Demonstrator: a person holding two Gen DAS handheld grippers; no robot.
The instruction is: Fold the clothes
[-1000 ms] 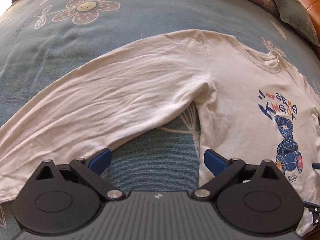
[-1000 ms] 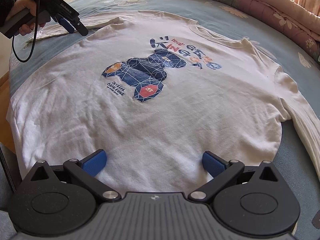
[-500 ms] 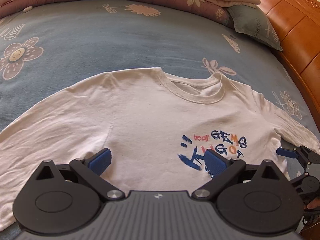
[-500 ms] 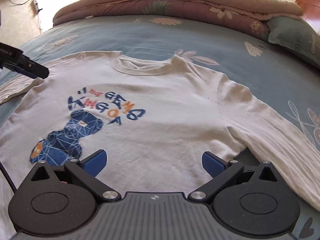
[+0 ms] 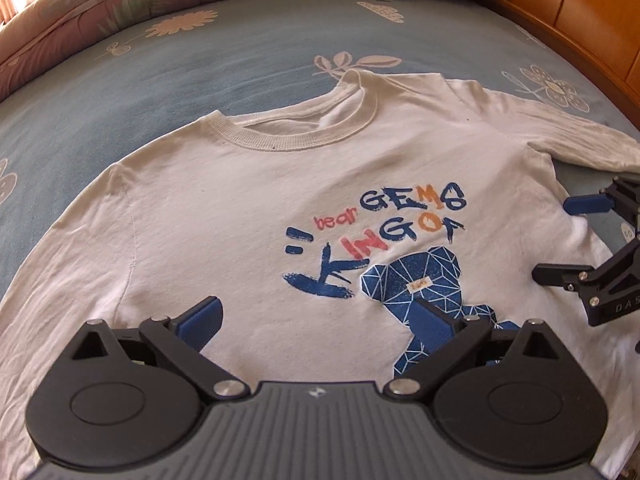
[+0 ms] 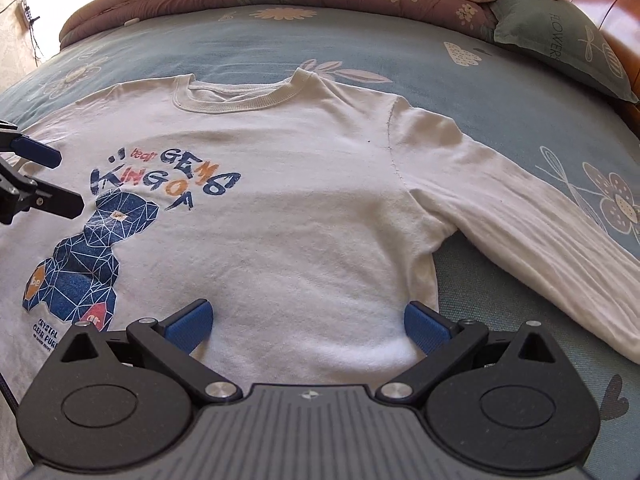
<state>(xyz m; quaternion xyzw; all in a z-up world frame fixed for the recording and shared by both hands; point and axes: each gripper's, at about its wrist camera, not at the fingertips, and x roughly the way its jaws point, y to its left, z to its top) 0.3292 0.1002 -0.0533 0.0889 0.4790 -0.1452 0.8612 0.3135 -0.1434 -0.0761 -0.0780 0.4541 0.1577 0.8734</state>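
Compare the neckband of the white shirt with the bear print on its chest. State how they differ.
The neckband is plain ribbed white cloth; the bear print is dark blue with thin white lines and small orange and red patches. The neckband is a narrow curved band at the shirt's top edge; the bear print is a broad solid shape lower on the chest, below the lettering. Both lie flat on the white shirt.

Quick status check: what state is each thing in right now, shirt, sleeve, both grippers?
white shirt: spread flat on the bed, print up, unfolded.
right sleeve: stretched out sideways, not folded in.
left gripper: open, above the shirt, holding nothing.
right gripper: open, above the shirt, holding nothing.
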